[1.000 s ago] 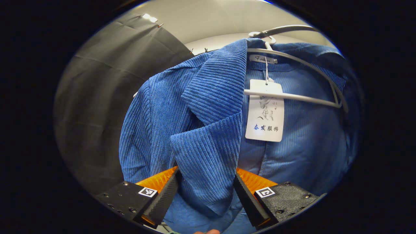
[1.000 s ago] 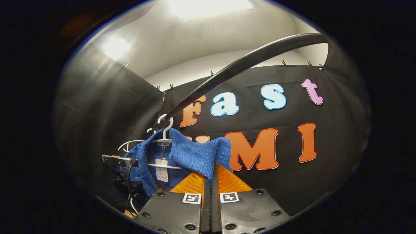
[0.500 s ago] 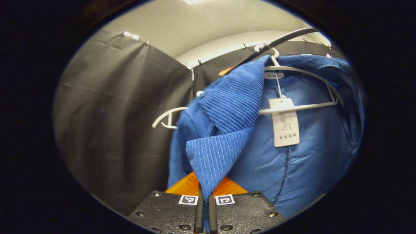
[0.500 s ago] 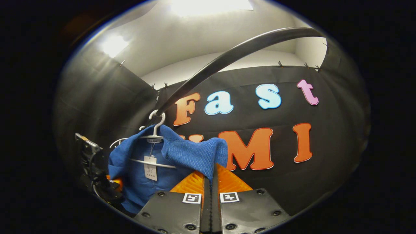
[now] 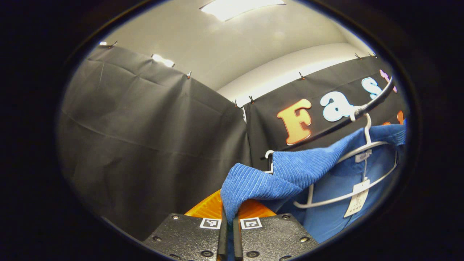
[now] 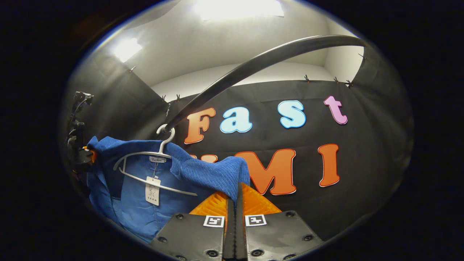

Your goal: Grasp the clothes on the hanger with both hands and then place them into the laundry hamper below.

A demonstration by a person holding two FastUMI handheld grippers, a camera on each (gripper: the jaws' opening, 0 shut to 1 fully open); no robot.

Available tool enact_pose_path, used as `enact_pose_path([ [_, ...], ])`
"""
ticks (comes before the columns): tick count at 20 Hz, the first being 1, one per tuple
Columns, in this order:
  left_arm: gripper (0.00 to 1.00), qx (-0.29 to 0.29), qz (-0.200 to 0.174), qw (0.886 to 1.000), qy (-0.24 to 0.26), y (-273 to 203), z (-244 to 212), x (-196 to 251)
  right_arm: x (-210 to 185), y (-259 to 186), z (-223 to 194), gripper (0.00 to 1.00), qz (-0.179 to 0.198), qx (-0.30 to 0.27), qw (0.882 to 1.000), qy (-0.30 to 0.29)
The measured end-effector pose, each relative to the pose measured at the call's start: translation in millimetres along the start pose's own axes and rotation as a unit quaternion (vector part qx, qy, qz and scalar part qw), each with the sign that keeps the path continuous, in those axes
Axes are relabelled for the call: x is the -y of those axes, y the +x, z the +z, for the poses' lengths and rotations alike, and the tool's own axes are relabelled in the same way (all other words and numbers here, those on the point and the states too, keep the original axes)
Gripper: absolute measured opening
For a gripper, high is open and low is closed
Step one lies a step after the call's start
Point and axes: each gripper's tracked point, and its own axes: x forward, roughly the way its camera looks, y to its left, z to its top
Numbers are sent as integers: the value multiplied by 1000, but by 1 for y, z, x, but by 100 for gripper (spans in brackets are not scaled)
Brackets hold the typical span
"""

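Both grippers are pinching the blue corduroy jacket (image 5: pixel 290 174): the left gripper (image 5: pixel 228 221) is clamping one lapel, the right gripper (image 6: pixel 234 203) the other, and the cloth is spreading off the white hanger (image 6: pixel 145 163) on the black rail (image 6: pixel 253 65). The collar is lying over the hanger's neck, so I'd say it could snag and drag the hanger down with it.

The corduroy jacket (image 6: pixel 137 188) hangs on a hanger (image 6: pixel 145 159) hooked over the rail (image 6: pixel 253 65), before the booth's cloth wall. A paper tag (image 6: pixel 152 191) dangles inside the collar. Each lapel stretches outward — one into the left gripper (image 5: pixel 227 232), the other into the right gripper (image 6: pixel 235 232), with the fingers pinching the cloth.
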Motion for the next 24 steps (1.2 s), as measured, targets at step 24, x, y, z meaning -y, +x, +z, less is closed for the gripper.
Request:
enact_pose_path([
  [24, 9, -149, -139, 970, -130, 37, -160, 59, 21, 7, 11, 8, -56, 17, 998, -18],
])
